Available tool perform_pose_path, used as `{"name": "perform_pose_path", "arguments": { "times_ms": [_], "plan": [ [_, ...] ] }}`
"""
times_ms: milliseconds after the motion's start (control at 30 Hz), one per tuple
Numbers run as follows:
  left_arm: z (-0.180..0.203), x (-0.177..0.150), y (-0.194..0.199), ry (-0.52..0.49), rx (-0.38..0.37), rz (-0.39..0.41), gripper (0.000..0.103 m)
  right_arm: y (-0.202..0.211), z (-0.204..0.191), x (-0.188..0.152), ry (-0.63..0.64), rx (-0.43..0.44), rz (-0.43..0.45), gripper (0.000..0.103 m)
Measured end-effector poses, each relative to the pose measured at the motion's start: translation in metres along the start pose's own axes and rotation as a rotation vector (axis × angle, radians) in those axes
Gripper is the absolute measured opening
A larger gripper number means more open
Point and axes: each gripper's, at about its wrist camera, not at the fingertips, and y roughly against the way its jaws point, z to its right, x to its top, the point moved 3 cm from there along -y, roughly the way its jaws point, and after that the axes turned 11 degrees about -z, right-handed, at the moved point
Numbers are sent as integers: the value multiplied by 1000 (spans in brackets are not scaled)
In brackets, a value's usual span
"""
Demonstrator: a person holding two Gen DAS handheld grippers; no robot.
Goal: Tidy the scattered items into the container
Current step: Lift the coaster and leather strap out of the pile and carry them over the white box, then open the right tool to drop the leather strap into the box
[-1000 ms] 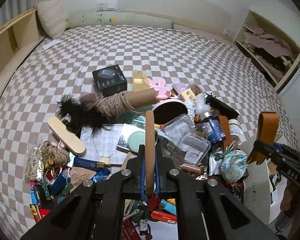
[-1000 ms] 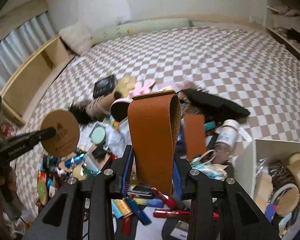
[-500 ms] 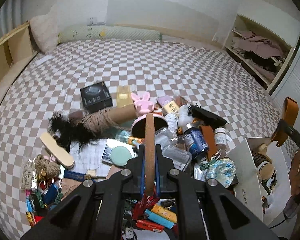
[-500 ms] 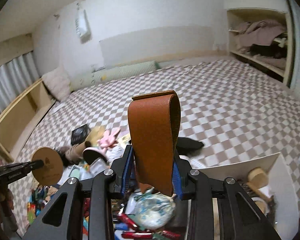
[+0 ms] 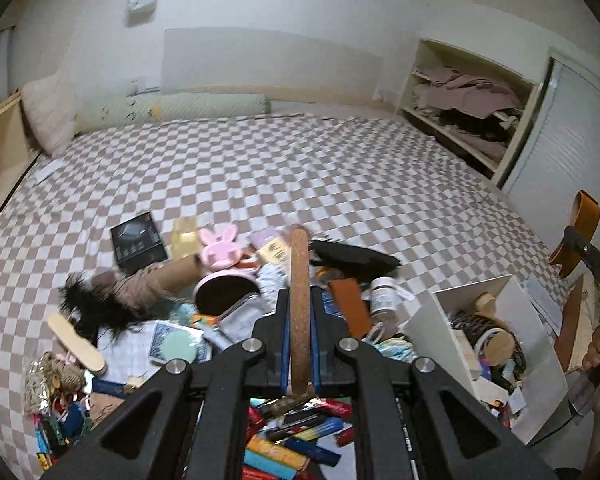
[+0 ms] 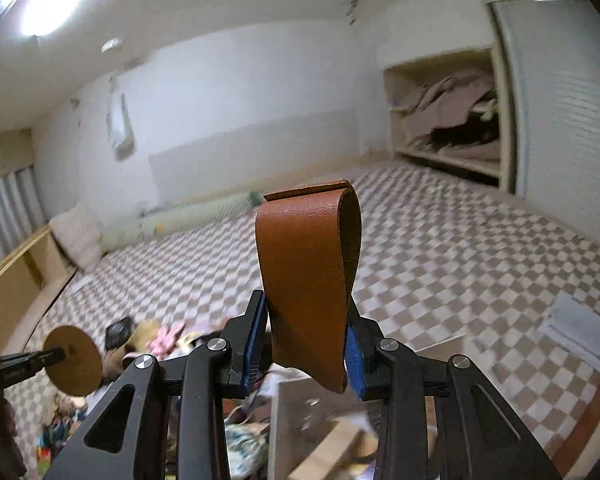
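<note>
Both claws loaded above the clutter on the checkered bed [image 5: 260, 168].

Left claw [image 5: 300, 312] clamped edge-on upon a round cork coaster [image 5: 299, 300]; right claw [image 6: 306, 332] clamped upon a folded tan leather strap [image 6: 306, 276], raised over the open white box [image 5: 432, 320]. Box seen just right of the scattered pile [image 5: 220, 320], already partly filled. Coaster shown as a flat disc at the left edge of the right wrist view.

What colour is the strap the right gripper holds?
Tan-brown leather strap, clearest in the right wrist view.
</note>
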Motion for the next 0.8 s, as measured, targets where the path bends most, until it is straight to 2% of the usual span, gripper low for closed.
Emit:
{"name": "perform_pose_path", "arguments": {
  "times_ms": [133,367,667,800],
  "plan": [
    [24,4,3,-37,-45,25,8,1,21,0,-29,-41,1,36],
    [72,5,7,-121,-111,52,8,-7,59,-10,-71,-120,-93,36],
    [137,-4,2,-246,-174,35,8,-22,89,-29,-25,-230,-212,36],
    [162,-9,-2,-280,-226,16,8,-35,101,-38,6,-284,-263,36]
  ]
}}
